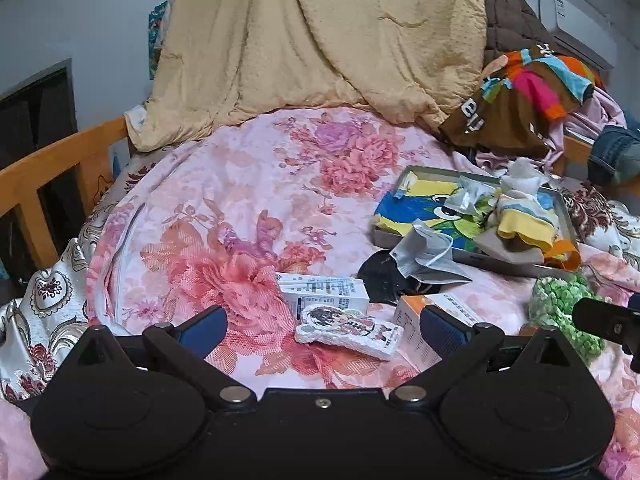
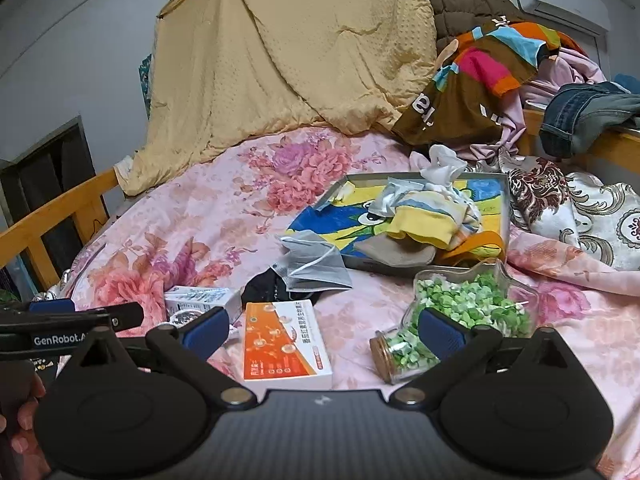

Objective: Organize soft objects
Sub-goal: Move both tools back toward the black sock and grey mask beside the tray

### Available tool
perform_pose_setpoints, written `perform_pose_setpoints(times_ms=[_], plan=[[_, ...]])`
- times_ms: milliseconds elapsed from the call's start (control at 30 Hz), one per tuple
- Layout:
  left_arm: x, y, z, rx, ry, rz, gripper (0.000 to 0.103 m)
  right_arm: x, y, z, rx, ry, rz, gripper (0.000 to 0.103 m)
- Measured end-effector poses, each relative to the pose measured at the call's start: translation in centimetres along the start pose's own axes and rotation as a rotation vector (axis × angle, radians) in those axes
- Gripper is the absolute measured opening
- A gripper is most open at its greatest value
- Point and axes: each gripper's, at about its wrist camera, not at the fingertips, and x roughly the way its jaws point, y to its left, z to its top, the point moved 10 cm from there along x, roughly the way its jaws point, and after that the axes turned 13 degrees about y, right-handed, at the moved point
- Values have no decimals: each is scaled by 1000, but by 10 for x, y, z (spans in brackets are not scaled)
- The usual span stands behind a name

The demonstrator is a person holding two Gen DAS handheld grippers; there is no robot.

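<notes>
A grey tray (image 1: 412, 170) (image 2: 506, 200) with a cartoon picture lies on the floral bedspread and holds small soft clothes: a yellow and blue garment (image 1: 524, 216) (image 2: 424, 216), a white cloth (image 2: 442, 166) and a beige piece (image 2: 396, 254). A grey face mask (image 1: 424, 250) (image 2: 316, 260) hangs over the tray's near corner onto a black mask (image 1: 378, 276) (image 2: 262, 286). My left gripper (image 1: 322, 326) is open and empty above a cartoon-print pouch (image 1: 348, 330). My right gripper (image 2: 322, 330) is open and empty above an orange box (image 2: 284, 344).
A white box (image 1: 324, 290) (image 2: 200, 298) and the orange box (image 1: 436, 312) lie near the masks. A glass bottle of green bits (image 2: 460, 316) (image 1: 564, 308) lies on its side. A tan quilt (image 1: 320, 40), a clothes pile (image 2: 488, 80) and a wooden bed rail (image 1: 52, 168) border the bed.
</notes>
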Motion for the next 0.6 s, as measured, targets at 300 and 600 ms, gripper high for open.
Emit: perform_pose_setpoints(times_ms=[300, 600], plan=[[9, 10, 4, -90, 22, -15, 102, 4, -1, 4, 21, -19, 0, 103], [15, 15, 9, -138, 28, -1, 102, 20, -3, 2, 60, 13, 10, 103]])
